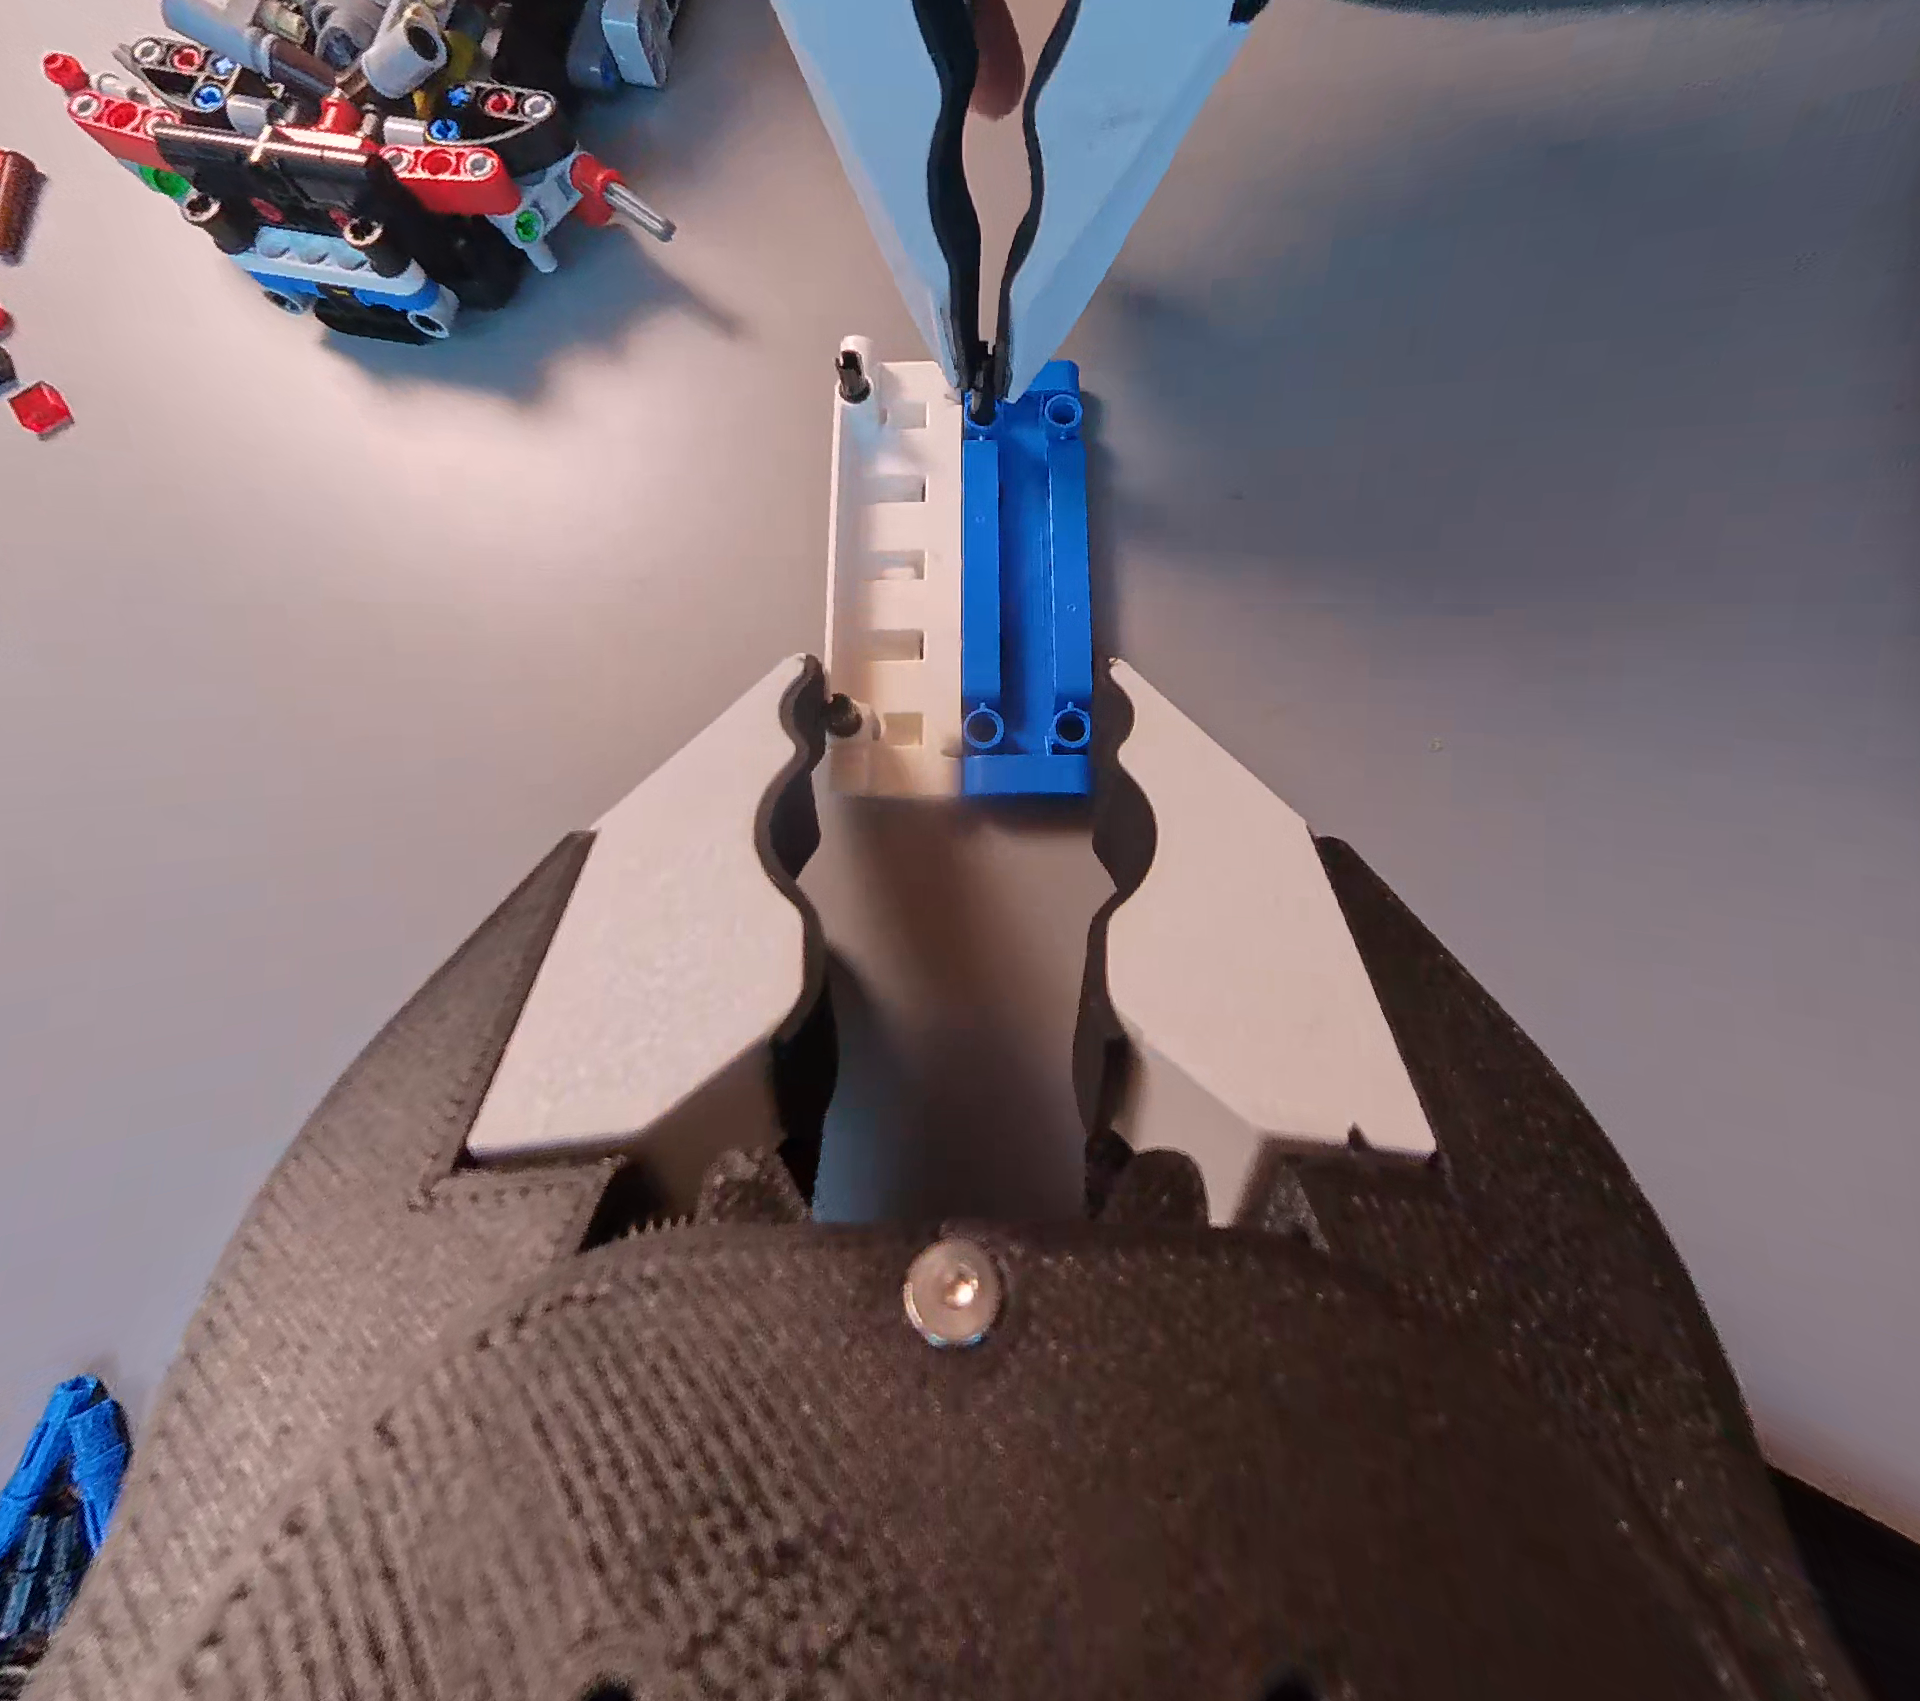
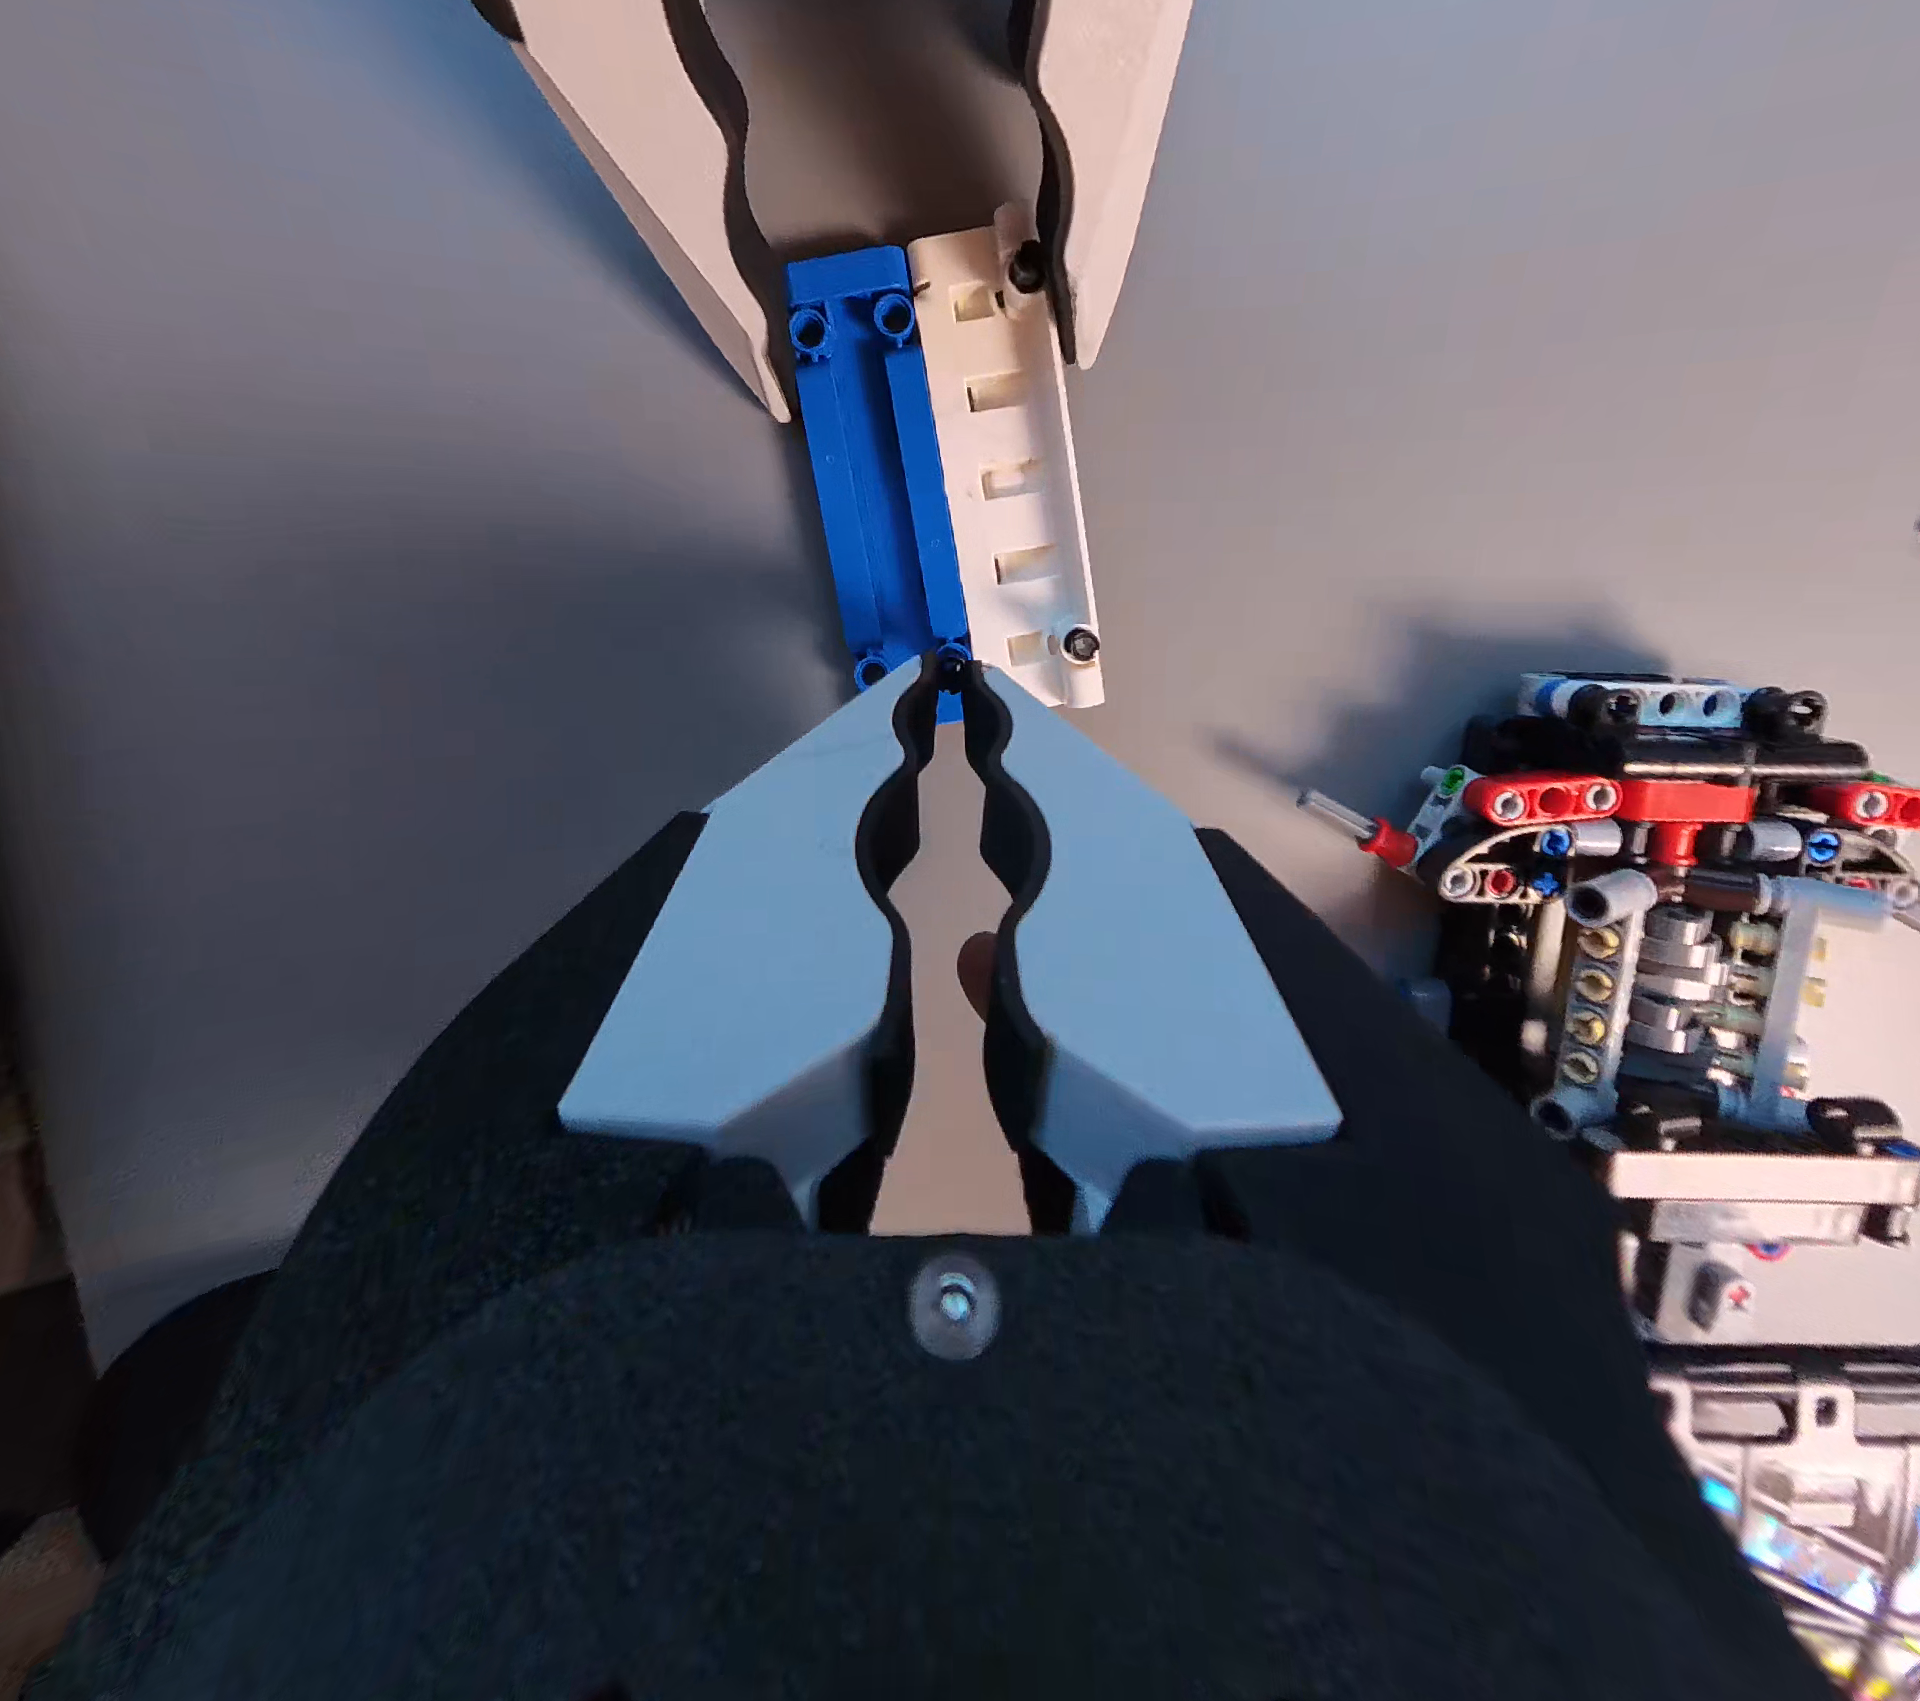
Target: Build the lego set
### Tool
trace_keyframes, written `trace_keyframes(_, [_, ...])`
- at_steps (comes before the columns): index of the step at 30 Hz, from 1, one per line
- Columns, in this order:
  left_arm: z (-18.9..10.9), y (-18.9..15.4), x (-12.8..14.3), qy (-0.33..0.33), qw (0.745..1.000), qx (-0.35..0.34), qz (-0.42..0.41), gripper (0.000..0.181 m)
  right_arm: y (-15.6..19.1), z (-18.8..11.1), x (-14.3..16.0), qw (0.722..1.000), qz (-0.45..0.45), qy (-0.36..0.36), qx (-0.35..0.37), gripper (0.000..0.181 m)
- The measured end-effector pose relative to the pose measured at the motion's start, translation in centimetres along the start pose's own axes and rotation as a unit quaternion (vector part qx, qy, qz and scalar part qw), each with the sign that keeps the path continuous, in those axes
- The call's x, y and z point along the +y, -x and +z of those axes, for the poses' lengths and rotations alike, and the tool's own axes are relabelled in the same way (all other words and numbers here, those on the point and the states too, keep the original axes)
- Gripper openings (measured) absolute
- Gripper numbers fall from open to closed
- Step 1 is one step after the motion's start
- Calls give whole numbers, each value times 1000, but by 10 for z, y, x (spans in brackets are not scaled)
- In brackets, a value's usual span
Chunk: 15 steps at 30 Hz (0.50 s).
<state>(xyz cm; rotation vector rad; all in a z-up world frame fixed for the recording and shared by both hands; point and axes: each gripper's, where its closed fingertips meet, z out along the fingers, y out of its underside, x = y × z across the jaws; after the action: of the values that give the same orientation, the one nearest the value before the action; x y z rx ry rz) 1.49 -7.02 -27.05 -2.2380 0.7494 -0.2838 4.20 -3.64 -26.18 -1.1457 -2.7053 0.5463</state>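
Pinching a black pin [image 2: 953,671] over the blue panel [image 2: 878,488] corner hole at frame centre, your right gripper [image 2: 951,683] pointed along the panel's long axis while your left gripper [image 1: 961,721] clamped the far end of blue and white panel [image 1: 894,571].

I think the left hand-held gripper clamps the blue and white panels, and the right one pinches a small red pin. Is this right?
Not quite: the small pin is black, not red, as the right wrist view shows. The rest holds: the left hand-held gripper clamps the blue plastic panel and white slotted panel.

**Blue and white panels side by side**

Lay flat on the grey table, long edges touching: blue panel [image 1: 1023,591], ribbed underside up, four pin holes; white panel [image 1: 894,571], slotted, black pins [image 1: 854,382] at both ends.
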Motion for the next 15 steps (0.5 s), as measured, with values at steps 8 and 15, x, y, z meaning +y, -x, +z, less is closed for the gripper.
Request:
trace_keyframes(8, [0, 0, 0, -5, 1000, 7, 0, 49, 1, 1, 0, 995, -63, 74, -6, 2])
trace_keyframes(15, [0, 0, 0, -5, 1000, 4, 4, 49, 0, 6, 3, 994, -69, 87, -17, 2])
